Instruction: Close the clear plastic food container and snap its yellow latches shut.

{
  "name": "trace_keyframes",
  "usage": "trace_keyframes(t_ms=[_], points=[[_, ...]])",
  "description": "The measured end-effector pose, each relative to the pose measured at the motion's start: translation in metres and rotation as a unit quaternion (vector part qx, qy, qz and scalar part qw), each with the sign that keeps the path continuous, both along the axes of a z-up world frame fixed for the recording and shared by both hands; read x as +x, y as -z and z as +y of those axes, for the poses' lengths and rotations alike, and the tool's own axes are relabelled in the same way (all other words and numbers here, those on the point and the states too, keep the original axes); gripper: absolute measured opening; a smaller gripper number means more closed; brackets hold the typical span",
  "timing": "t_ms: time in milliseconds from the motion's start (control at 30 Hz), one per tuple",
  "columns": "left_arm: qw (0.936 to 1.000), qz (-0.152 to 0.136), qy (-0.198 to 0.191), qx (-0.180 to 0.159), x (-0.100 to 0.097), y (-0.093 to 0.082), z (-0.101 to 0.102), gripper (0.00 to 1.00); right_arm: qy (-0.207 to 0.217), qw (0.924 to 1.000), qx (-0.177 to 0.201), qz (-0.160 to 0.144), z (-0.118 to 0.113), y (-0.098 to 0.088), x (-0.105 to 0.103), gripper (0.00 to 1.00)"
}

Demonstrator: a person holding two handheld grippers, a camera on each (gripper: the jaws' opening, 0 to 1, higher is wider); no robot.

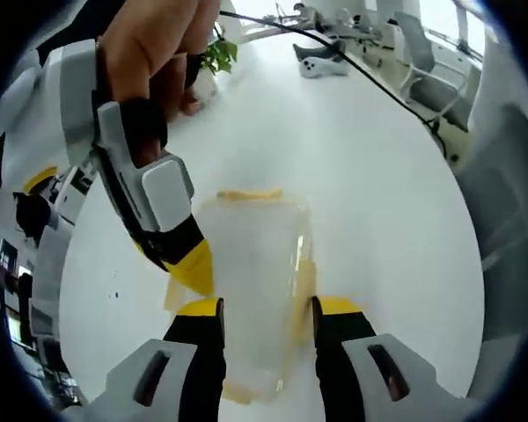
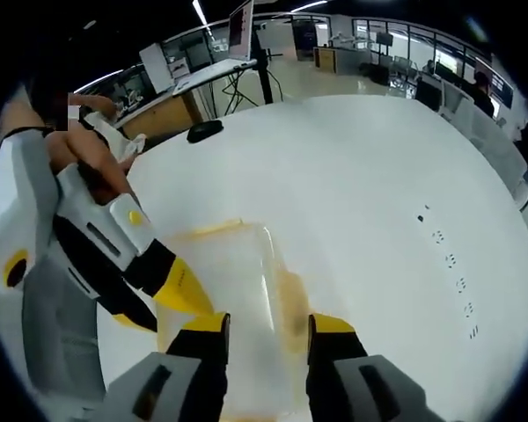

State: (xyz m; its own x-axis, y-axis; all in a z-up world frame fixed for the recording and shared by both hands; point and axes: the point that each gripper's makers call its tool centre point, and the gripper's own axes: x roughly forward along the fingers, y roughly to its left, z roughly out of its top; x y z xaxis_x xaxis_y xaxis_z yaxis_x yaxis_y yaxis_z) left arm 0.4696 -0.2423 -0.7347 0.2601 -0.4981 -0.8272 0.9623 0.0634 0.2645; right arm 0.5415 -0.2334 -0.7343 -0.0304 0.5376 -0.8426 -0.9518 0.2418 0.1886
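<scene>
One clear plastic food container [image 1: 251,290], boxy with rounded corners, frosted-looking lid and yellow latches [image 1: 249,194] on its edges, sits on the smooth white table [image 1: 370,193]; contents unreadable. Left gripper [image 1: 266,306] and right gripper [image 2: 268,323] each have black, yellow-tipped jaws apart, straddling the container. Beyond the container: left gripper view shows a plant [image 1: 218,54]; right gripper view shows a laptop [image 2: 224,48].

My clear container [image 1: 251,290] lies flat on the white table [image 1: 370,193], lid down on it. Yellow latches [image 1: 249,194] show at its far end and along one long side [image 2: 292,308].
</scene>
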Motion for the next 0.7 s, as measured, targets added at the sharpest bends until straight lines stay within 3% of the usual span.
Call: trace_keyframes(t_ms=[200, 500, 700], points=[[1.0, -0.005, -0.005, -0.002, 0.0008, 0.0004, -0.0006, 0.37, -0.021, 0.9993, 0.001, 0.031, 0.0018, 0.0014, -0.0027, 0.29], [0.9999, -0.007, -0.015, -0.006, -0.0001, 0.0013, -0.0001, 0.36, -0.056, 0.9971, 0.004, 0.051, 0.0056, 0.0031, -0.0065, 0.28], [0.9997, -0.009, -0.022, -0.009, 0.001, 0.0016, -0.0001, 0.34, -0.077, 0.995, -0.019, 0.061, 0.007, 0.0039, -0.0074, 0.27]])
